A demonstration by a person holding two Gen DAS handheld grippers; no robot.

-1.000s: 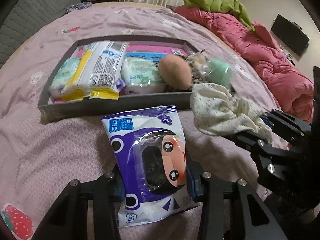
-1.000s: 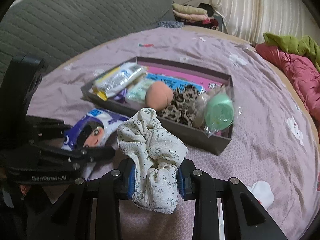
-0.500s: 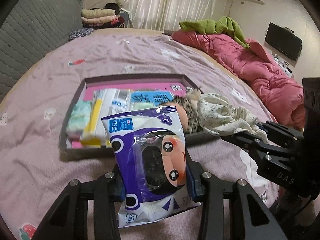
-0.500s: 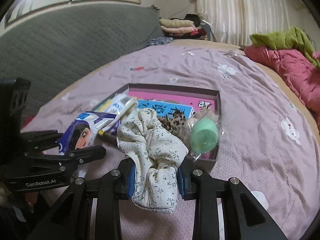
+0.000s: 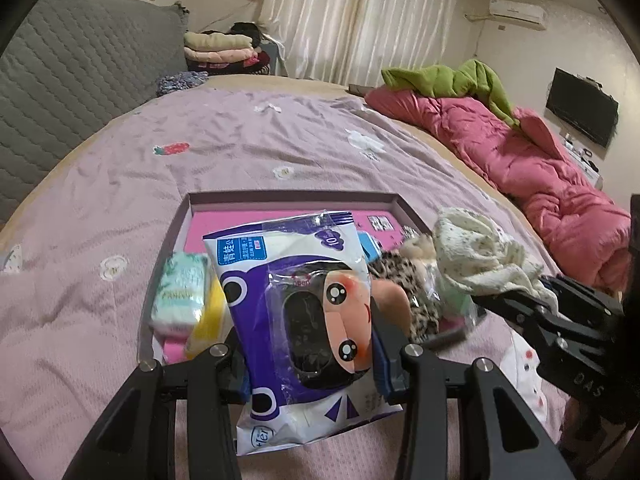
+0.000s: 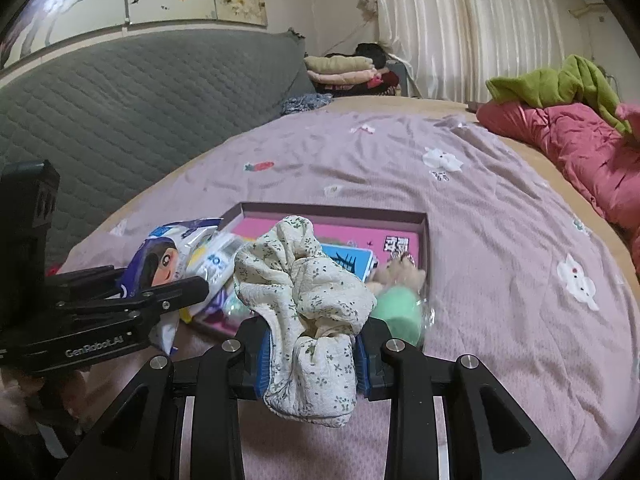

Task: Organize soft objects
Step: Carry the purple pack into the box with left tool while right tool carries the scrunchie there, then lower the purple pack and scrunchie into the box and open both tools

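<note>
My left gripper is shut on a purple and white wet-wipe pack with a cartoon face, held above the near edge of the shallow box. My right gripper is shut on a cream floral scrunchie, lifted over the box's near right corner. In the box lie a mint tissue pack, a yellow-edged pack, a peach sponge, a leopard-print piece and a bagged green puff. In the right wrist view the left gripper holds the wipe pack at left.
The box sits on a lilac bedspread with small appliqués. A pink quilt with a green garment lies along the right side. A grey padded headboard and folded clothes stand at the back.
Both grippers have risen and tilted up with their loads. The box now sits lower and farther in both views, and more of the room's far wall shows.
</note>
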